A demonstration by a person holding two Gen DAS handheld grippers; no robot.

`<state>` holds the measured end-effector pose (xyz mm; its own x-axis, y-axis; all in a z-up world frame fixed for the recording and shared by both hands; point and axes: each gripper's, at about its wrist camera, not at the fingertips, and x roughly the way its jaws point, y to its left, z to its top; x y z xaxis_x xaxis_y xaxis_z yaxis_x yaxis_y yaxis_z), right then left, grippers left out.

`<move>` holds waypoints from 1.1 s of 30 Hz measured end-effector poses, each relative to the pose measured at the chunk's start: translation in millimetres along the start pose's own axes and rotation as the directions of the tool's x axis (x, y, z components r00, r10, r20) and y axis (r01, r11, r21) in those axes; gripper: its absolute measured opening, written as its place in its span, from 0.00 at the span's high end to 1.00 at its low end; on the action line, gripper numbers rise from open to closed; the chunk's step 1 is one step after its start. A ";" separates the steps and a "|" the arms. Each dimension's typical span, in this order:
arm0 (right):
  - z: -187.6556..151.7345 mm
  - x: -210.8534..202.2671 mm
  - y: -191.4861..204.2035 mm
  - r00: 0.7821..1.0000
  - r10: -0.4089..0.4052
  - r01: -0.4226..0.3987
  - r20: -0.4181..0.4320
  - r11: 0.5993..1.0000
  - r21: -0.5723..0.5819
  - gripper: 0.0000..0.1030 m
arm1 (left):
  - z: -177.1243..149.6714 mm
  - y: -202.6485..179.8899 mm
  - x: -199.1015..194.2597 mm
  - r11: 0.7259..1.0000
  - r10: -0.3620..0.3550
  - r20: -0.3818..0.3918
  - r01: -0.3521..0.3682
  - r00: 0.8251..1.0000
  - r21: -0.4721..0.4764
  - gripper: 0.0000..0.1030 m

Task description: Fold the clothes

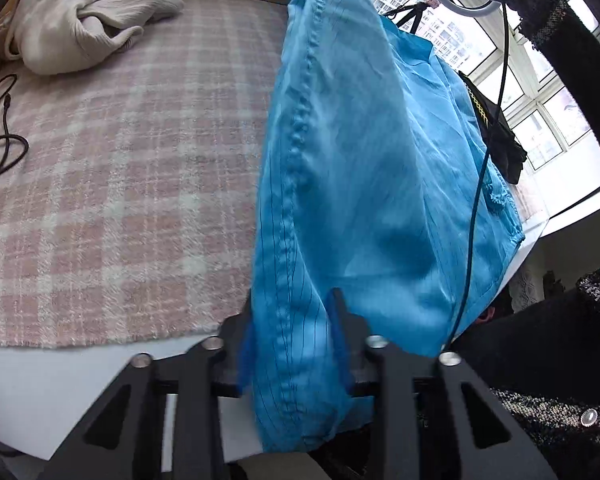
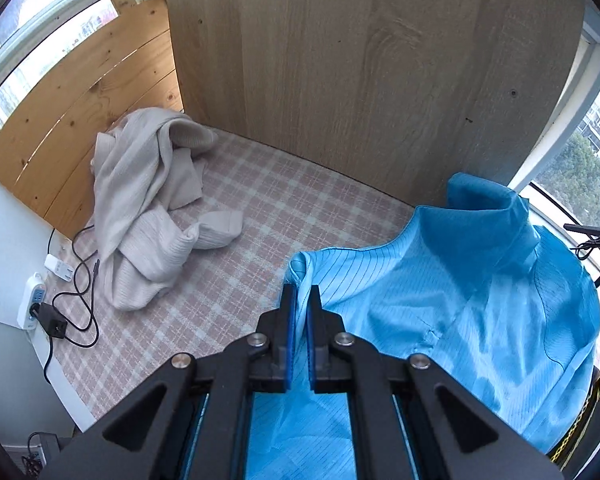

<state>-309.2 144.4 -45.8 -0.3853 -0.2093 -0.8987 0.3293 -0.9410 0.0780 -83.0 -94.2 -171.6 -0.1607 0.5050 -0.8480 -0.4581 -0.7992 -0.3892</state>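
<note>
Your left gripper [image 1: 296, 316] pinches the blue garment [image 1: 372, 184] between its fingers, hanging above the plaid blanket [image 1: 120, 168]. Your right gripper [image 2: 304, 300] pinches its shoulder edge; only that view shows the collar [image 2: 488, 208]

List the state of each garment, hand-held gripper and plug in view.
Blue garment: lifted off the bed, hanging, unfolded.
Left hand-held gripper: shut on the blue garment.
Right hand-held gripper: shut on the blue garment's edge.
Beige sweater: crumpled on the plaid blanket, unfolded.
Power strip: black adapter plugged in.
</note>
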 end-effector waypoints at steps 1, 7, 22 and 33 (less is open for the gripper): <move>-0.4 5.5 -3.4 1.000 0.021 -0.021 -0.003 1.000 0.008 0.96 | -3.3 -5.5 -3.5 1.000 0.021 0.014 -0.021 1.000 0.001 0.88; -11.2 28.8 -6.8 0.995 0.095 -0.095 -0.010 0.995 -0.018 0.96 | -23.5 -46.9 -39.8 0.988 0.145 0.092 -0.139 0.985 -0.062 0.93; -80.4 -1.0 -116.2 0.986 0.155 -0.152 0.060 0.987 -0.055 0.96 | 3.5 -259.1 29.2 0.994 0.108 0.079 -0.108 0.991 -0.004 0.86; -89.0 87.4 -142.9 0.999 0.031 -0.031 -0.012 0.997 -0.068 0.95 | -83.6 -213.8 -8.4 0.903 0.283 0.042 -0.251 0.958 -0.350 0.66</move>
<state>-313.2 284.3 -173.9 -0.3650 -0.2351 -0.9008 0.3994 -0.9136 0.0765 89.4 45.2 -111.3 -0.3206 0.2714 -0.9075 -0.0672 -0.9622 -0.2640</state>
